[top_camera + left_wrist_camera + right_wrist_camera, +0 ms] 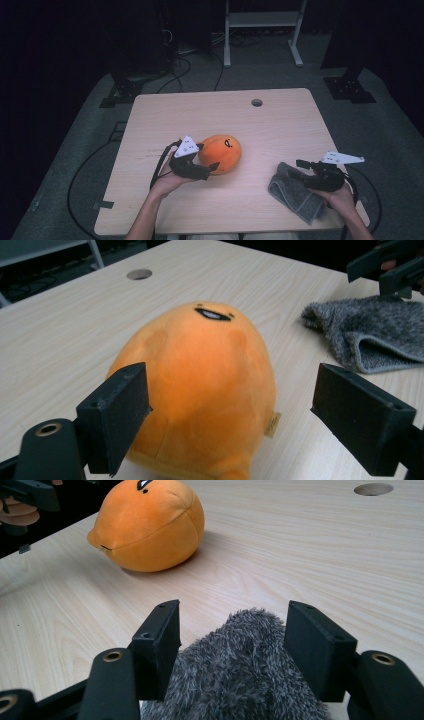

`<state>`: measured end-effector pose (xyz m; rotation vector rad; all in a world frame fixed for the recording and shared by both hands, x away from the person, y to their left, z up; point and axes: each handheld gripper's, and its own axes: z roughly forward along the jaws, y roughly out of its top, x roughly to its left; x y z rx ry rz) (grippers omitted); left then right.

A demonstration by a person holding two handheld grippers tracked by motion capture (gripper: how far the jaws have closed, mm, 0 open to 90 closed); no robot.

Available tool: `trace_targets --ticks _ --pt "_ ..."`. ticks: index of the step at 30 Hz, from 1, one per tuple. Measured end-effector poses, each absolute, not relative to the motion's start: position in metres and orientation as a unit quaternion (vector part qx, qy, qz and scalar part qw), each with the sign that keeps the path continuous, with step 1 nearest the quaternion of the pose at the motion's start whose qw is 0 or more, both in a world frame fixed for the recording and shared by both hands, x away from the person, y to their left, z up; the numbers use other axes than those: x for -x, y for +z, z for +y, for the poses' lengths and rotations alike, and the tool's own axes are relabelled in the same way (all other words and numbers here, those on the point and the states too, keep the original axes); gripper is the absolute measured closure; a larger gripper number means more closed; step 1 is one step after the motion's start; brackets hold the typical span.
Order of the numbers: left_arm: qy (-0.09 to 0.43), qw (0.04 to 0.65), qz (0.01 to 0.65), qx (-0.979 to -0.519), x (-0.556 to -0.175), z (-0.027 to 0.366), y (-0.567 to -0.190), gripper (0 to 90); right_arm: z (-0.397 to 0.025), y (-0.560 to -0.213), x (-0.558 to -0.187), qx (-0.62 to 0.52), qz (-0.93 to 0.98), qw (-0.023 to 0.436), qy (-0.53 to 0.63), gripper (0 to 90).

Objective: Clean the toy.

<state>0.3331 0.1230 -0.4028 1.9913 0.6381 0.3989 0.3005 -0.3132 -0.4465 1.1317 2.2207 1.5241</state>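
Wooden table (pixel 280 125) holds orange plush (pixel 220 153), its tag (pixel 272 424) unreadable

The pale wooden table (pixel 280 115) has a round cable hole (pixel 256 102) near its far edge (right of centre). Beyond it, on grey carpet, stands a white metal frame (pixel 262 20); black cables (pixel 185 65) trail at far left.

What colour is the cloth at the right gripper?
Grey, fuzzy cloth; clearest in the right gripper view.
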Motion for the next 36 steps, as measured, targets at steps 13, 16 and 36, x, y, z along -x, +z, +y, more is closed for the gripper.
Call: trace_targets --ticks 13,16,36 --pt "0.169 0.486 0.265 -0.816 -0.322 0.133 -0.41 12.3 -0.314 -0.449 -0.3 -0.388 0.755 0.106 0.517 37.4" --pt "0.168 0.489 0.268 -0.813 -0.318 0.136 -0.414 11.9 -0.313 -0.45 -0.3 -0.388 0.757 0.106 0.515 37.3" --pt "0.177 0.487 0.295 -0.803 -0.294 0.164 -0.432 10.1 -0.312 -0.449 -0.297 -0.39 0.754 0.105 0.518 34.9"
